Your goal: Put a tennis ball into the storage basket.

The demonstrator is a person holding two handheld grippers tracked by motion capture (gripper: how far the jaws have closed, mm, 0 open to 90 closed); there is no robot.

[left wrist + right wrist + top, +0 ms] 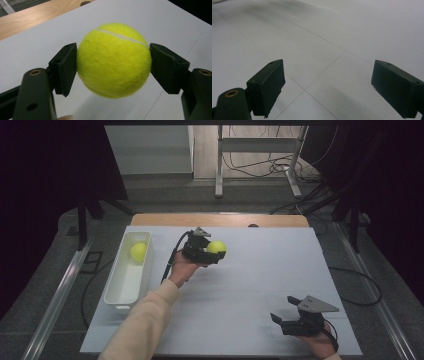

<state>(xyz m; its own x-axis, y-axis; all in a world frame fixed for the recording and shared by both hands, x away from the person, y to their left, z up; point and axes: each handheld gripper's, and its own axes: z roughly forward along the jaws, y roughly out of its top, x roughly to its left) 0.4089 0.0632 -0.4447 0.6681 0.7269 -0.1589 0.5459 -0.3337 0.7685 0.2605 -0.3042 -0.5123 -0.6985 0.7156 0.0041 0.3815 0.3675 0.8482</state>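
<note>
Left gripper (212, 254) is clamped on a fuzzy yellow tennis ball (113, 60), held just above the white table (260, 270). Next up, probably carrying it to the white plastic bin (116, 285). Right gripper (281, 316) idles, jaws apart.

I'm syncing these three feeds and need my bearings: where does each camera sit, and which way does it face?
High view: above the person's side, looking forward and down on the white table; forearm, hands, left gripper, right gripper, tray.
Left gripper view: rides the left gripper, looking along its jaws clamped on the tennis ball.
Right gripper view: rides the right gripper, jaws open, facing bare table.
Shared: high and left gripper views both show the held ball.
</note>
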